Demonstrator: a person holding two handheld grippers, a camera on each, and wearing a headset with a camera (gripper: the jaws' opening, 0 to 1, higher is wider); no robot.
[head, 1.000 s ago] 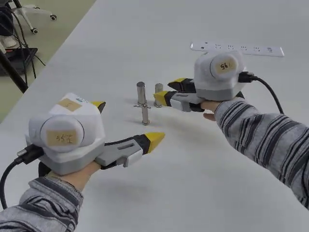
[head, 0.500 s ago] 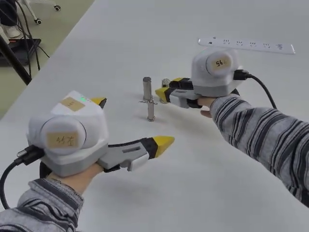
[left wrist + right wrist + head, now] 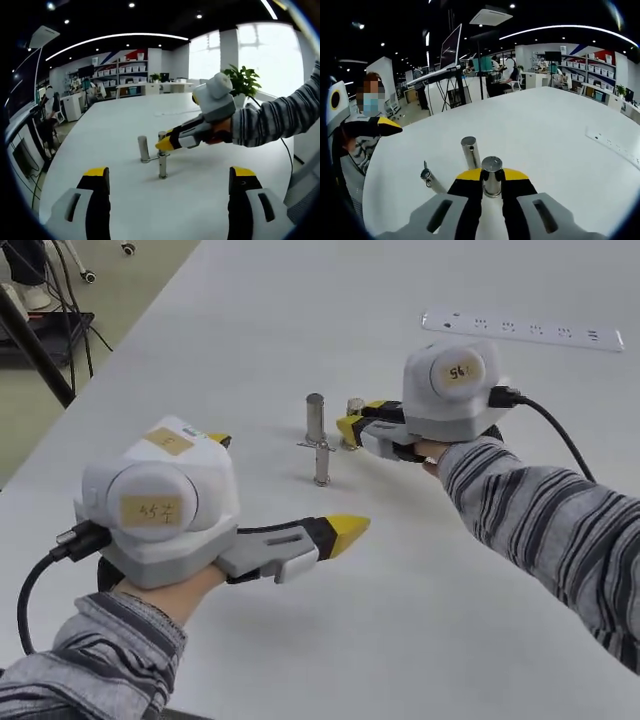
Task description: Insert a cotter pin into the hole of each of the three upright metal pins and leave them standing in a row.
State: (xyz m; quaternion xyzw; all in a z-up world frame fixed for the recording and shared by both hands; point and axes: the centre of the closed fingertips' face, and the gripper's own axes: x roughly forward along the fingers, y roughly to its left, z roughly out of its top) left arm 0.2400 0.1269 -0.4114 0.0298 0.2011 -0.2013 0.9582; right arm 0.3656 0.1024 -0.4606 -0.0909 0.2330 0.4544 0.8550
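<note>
While the right claw (image 3: 492,178) pinches an upright pin (image 3: 491,169) between its tips, the spread left claw (image 3: 169,176) hangs well behind it.

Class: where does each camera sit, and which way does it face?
Head view: above the workbench, looking down at three metal pins; left gripper, right gripper, sleeves show.
Left gripper view: along its open jaws, toward the pins and right gripper.
Right gripper view: along its jaws, which grip one metal pin.
Shared: all three show that pin.

Striped grey sleeves (image 3: 540,530); white, yellow-tipped left gripper (image 3: 280,484) and right gripper (image 3: 358,418).
</note>
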